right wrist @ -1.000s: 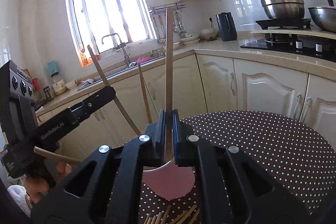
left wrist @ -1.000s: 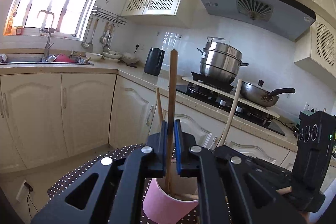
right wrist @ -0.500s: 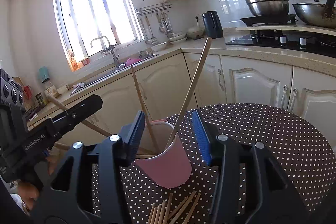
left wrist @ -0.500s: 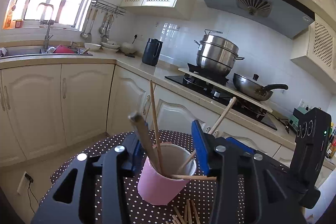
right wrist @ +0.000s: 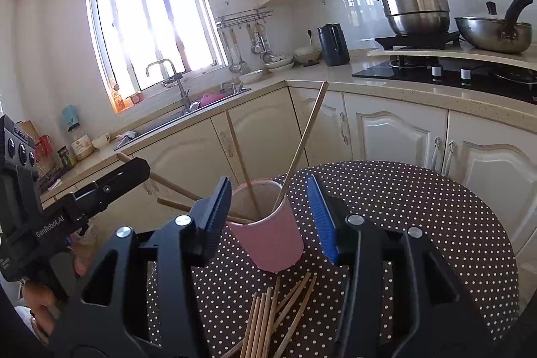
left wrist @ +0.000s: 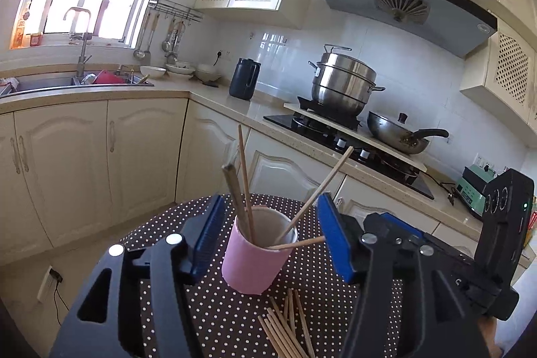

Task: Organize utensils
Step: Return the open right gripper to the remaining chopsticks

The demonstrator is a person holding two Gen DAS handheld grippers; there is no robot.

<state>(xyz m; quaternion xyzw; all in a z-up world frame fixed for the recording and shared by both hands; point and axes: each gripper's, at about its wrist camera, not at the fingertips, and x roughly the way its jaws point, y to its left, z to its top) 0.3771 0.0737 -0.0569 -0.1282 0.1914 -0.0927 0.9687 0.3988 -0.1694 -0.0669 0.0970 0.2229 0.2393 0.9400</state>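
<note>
A pink cup (left wrist: 255, 260) (right wrist: 268, 240) stands on the dotted round table (right wrist: 419, 207) and holds several wooden chopsticks (left wrist: 244, 176) (right wrist: 302, 143), which lean out in different directions. Several loose chopsticks (left wrist: 285, 327) (right wrist: 268, 317) lie in a pile on the cloth in front of the cup. My left gripper (left wrist: 270, 213) hangs just short of the cup; its jaws are opening, and the blue pads touch nothing. My right gripper (right wrist: 269, 190) faces the cup from the other side, open and empty. The left gripper's body (right wrist: 84, 197) shows at the left of the right wrist view, with a hand (right wrist: 37, 301) under it.
Cream cabinets (left wrist: 100, 163) and an L-shaped counter run behind the table. A steel steamer pot (left wrist: 342, 79), a wok (left wrist: 399, 136), a dark kettle (left wrist: 244, 83) and a sink (left wrist: 80, 81) sit along the counter. The table edge curves close to the cabinets.
Both grippers were shut on upright chopsticks over the cup. They let go, the jaws spread, and both pulled back and up; the chopsticks now lean inside the cup.
</note>
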